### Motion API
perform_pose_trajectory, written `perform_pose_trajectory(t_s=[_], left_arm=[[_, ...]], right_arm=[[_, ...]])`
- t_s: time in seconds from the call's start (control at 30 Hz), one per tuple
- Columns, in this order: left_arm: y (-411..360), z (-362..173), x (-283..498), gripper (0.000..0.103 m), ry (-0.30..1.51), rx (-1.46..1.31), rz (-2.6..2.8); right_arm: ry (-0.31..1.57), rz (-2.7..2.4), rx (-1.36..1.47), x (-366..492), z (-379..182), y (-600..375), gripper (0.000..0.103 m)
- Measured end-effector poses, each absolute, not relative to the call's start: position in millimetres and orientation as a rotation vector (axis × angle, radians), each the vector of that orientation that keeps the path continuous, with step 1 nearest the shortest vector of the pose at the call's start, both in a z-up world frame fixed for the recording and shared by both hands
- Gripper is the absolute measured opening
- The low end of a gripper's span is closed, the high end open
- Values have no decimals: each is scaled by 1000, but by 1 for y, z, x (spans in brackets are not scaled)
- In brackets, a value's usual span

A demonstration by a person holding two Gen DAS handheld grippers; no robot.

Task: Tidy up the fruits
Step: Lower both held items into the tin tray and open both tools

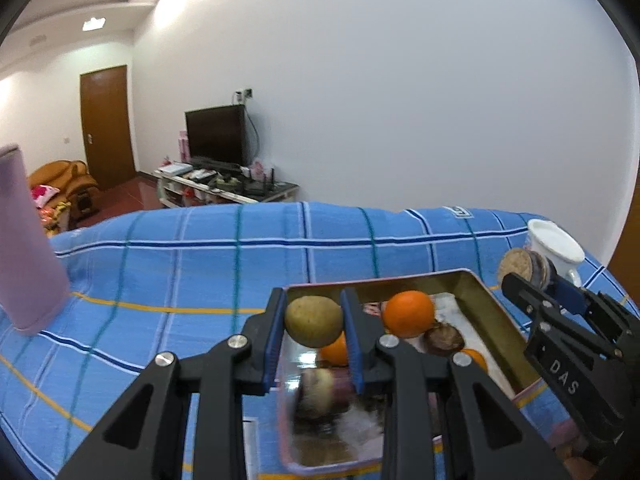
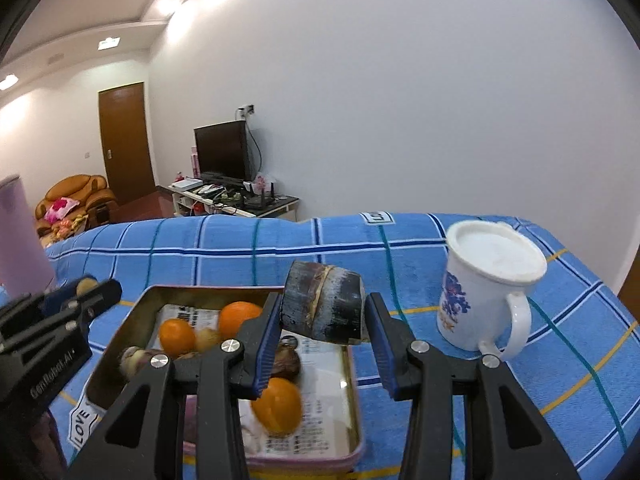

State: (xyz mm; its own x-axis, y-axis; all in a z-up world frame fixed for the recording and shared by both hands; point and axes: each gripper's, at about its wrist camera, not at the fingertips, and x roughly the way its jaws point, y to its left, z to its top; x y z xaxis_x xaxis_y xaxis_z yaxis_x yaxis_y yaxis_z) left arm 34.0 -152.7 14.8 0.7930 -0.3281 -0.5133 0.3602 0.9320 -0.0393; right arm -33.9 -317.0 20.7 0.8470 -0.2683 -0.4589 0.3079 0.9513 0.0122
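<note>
Left wrist: left hand-held gripper (image 1: 314,322) clamps olive-brown round fruit (image 1: 314,321) | right hand-held gripper (image 2: 322,314) clamps dark stalk chunk (image 2: 322,308)

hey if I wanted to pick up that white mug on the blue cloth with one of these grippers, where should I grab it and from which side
Probably the white mug is best taken across its body, from the side away from the handle. It stands upright on the blue checked cloth with what looks like a lid on top, so a rim pinch looks unworkable. The handle juts right in the right wrist view, so come from the left or front.
</note>
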Motion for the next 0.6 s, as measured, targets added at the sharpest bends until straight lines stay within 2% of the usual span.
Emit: perform_pose_trajectory(t_s=[0.27,0.6], left_arm=[[-191,7,39,30,548,156,-358],[-192,2,47,30,569,157,-347]], right_arm=[[488,-306,78,-22,18,-322,44],[518,-294,73,-10,14,-324,44]])
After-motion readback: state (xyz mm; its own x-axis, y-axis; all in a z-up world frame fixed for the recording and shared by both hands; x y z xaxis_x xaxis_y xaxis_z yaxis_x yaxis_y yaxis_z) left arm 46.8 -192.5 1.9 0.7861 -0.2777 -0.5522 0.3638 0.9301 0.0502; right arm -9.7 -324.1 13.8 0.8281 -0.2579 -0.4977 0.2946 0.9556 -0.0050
